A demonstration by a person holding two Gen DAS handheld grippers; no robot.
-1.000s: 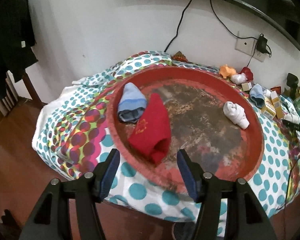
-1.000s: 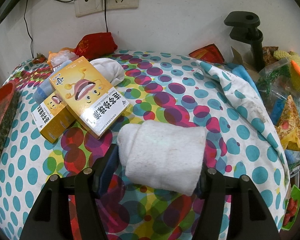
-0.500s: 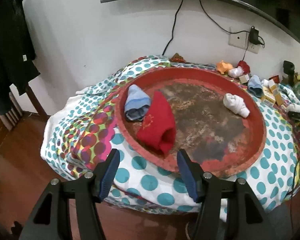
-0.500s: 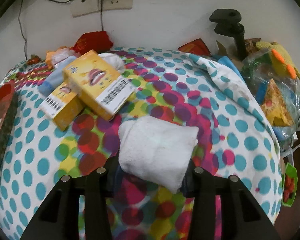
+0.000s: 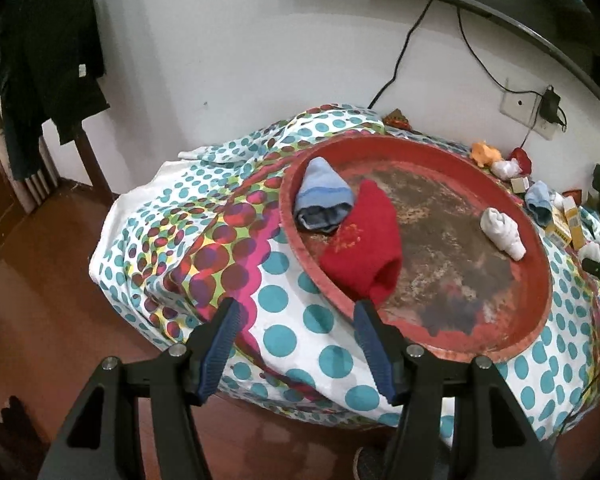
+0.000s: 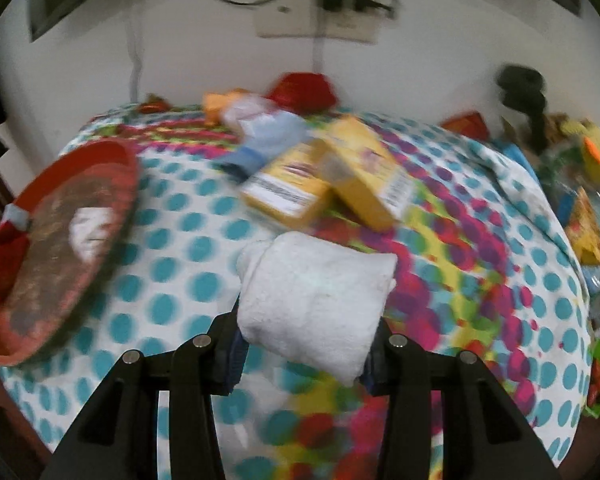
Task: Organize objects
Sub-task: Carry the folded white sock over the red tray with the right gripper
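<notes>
My right gripper (image 6: 306,354) is shut on a rolled white towel (image 6: 314,302), held above the dotted tablecloth (image 6: 180,280). A round red tray (image 5: 540,248) lies on the table; it shows at the left of the right wrist view as the red tray (image 6: 116,160). In it lie a folded blue cloth (image 5: 324,200), a red cloth (image 5: 364,244) and a small white roll (image 5: 502,232). My left gripper (image 5: 296,344) stands open with nothing between its fingers, over the table's near edge in front of the tray.
Two yellow boxes (image 6: 328,176), a pale blue cloth (image 6: 268,140), a red pouch (image 6: 304,88) and an orange toy (image 6: 220,102) lie toward the wall. A black clamp (image 6: 524,96) and bagged toys (image 6: 588,184) crowd the right. Dark clothes (image 5: 44,64) hang at left over wooden floor (image 5: 40,320).
The right gripper closed on the white towel and lifted it, moving back and left so the red tray came into view. The left gripper drew back and shifted left.
</notes>
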